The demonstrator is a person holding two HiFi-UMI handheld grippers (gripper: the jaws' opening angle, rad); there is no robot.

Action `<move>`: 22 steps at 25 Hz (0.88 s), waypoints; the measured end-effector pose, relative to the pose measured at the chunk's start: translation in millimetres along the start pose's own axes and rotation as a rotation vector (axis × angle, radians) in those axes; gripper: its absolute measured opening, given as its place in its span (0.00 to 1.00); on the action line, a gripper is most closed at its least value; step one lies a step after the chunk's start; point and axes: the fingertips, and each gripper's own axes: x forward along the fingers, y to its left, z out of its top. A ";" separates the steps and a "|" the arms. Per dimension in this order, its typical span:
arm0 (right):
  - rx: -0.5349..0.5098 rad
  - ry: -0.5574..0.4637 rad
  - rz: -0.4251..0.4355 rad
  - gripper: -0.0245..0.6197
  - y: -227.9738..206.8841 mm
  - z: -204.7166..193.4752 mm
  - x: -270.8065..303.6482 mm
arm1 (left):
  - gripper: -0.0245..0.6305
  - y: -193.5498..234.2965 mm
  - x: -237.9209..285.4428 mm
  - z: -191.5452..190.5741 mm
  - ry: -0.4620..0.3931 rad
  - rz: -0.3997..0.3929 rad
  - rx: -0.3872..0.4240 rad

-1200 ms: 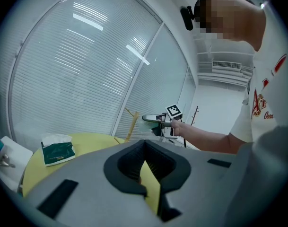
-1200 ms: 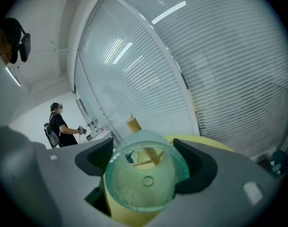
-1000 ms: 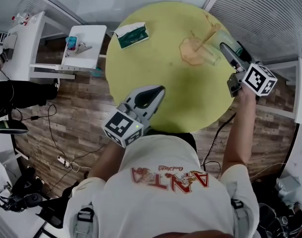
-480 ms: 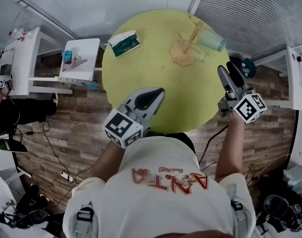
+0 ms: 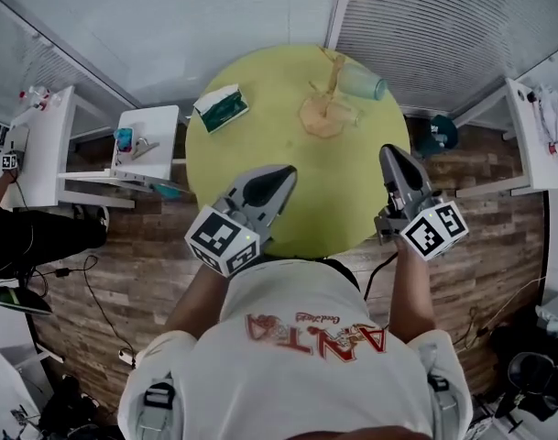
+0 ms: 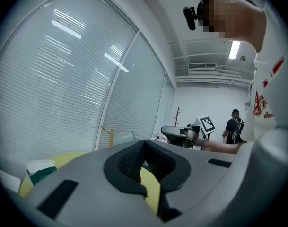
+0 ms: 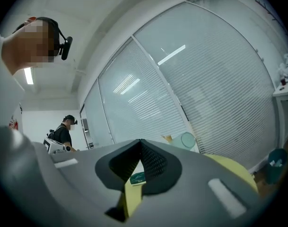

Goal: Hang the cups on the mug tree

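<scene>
Right tool [image 5: 391, 151] is sitting fully closed, pads meeting, nothing between them. You are holding it over the near right edge of the yellow counter [image 5: 260, 126], and it is touching nothing. Left tool [image 5: 285, 171] is doing the same over the near left part of the counter, with jaws together, empty and hovering clear of the surface. Both are pointing toward the far side.

Past them the middle of the counter is lying bare. Green tissue pack [image 5: 221, 108] is lying toward the far left edge, well apart from both tools. At the far right edge the wooden mug tree [image 5: 324, 110] is standing upright. One pale teal cup [image 5: 362, 83] is hanging off a peg on its right side, tipped sideways. Right gripper view is showing that same cup [image 7: 187, 140] against the blinds.

No other cup is showing on the counter, so I'm judging the hanging as done, at least for what's in view. Neither tool is carrying anything to hang.
</scene>
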 end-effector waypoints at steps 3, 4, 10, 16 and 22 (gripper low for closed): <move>-0.013 -0.019 0.015 0.04 11.2 9.5 -7.6 | 0.05 -5.8 1.7 9.4 -0.018 -0.011 0.020; -0.023 -0.024 0.020 0.04 15.5 13.2 -9.1 | 0.05 -7.1 2.2 12.4 -0.024 -0.014 0.025; -0.202 -0.015 0.036 0.04 50.8 22.8 -7.0 | 0.05 -10.4 0.8 29.3 -0.053 -0.018 0.060; -0.268 0.000 0.057 0.04 61.1 22.5 0.2 | 0.05 -10.7 0.6 37.8 -0.066 -0.014 0.080; -0.277 0.013 0.065 0.04 59.7 21.9 3.4 | 0.05 -10.8 2.8 39.9 -0.069 -0.012 0.082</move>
